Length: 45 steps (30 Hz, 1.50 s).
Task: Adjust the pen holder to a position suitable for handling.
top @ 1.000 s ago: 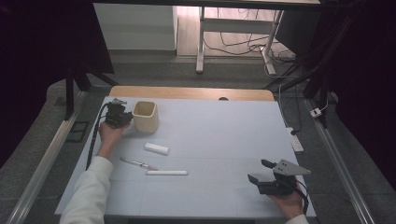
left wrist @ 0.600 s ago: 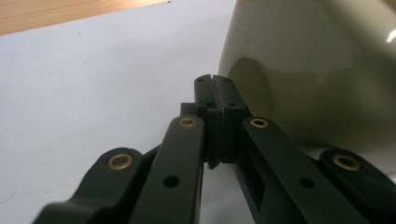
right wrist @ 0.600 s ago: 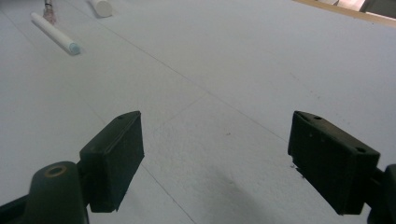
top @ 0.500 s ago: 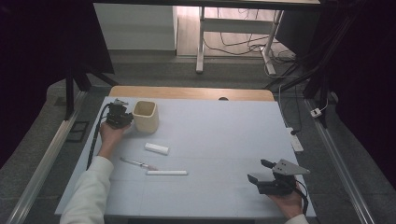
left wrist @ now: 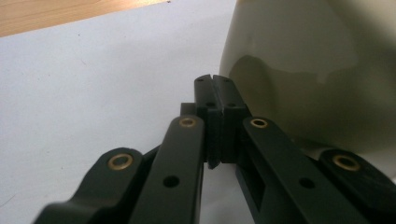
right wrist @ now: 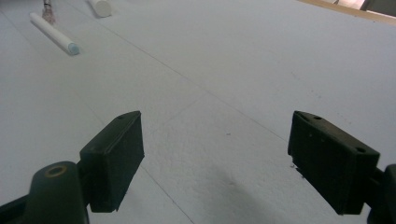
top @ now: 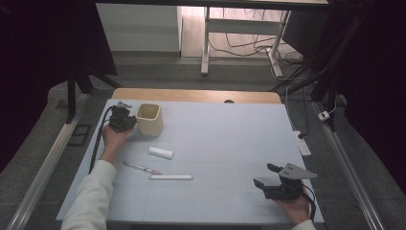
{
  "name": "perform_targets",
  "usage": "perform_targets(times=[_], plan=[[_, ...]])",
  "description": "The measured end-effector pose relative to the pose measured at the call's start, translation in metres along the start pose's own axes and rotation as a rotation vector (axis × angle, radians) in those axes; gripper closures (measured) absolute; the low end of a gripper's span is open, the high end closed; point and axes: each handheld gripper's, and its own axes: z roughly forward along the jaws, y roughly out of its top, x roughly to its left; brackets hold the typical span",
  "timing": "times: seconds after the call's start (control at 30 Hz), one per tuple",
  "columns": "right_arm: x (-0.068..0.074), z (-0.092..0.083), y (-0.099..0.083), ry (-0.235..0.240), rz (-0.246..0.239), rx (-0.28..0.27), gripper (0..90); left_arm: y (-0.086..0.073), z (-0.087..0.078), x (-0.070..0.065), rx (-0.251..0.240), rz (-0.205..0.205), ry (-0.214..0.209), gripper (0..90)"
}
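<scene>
A cream cup (top: 150, 119) stands upright at the back left of the pale blue table (top: 225, 139). My left gripper (top: 125, 122) rests on the table just left of the cup, shut with nothing between its pads; in the left gripper view its tips (left wrist: 215, 84) sit close beside the cup's wall (left wrist: 317, 70). My right gripper (top: 265, 176) lies near the front right edge, open and empty, its pads (right wrist: 116, 156) wide apart over bare table. A short white block (top: 160, 152), a thin pen-like tool (top: 141, 168) and a long white stick (top: 171, 177) lie left of centre.
A wooden strip (top: 196, 96) runs along the table's far edge. Metal rails (top: 45, 163) flank both sides. The white stick (right wrist: 53, 32) and the block's end (right wrist: 100, 7) show far off in the right gripper view.
</scene>
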Motion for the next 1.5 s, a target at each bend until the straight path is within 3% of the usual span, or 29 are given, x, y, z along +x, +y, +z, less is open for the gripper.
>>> perform_targets(times=[0.27,0.47,0.83,1.03,1.5], plan=[[0.0,0.0,0.0,0.0,0.004,-0.005,18.5,0.003,0.008,-0.01,0.017,0.04,0.004,89.2],[-0.001,-0.001,0.0,-0.002,0.004,-0.006,18.5,0.008,0.014,-0.016,0.021,0.044,-0.012,89.3],[0.0,-0.002,0.0,-0.003,0.002,-0.006,18.5,0.01,0.015,-0.015,0.018,0.041,-0.021,89.3],[-0.001,-0.002,0.0,-0.004,0.004,-0.008,18.5,0.012,0.015,-0.018,0.012,0.043,-0.013,89.3],[-0.001,-0.002,0.0,-0.009,0.002,-0.003,18.5,0.02,0.028,-0.051,0.027,0.115,-0.073,89.3]])
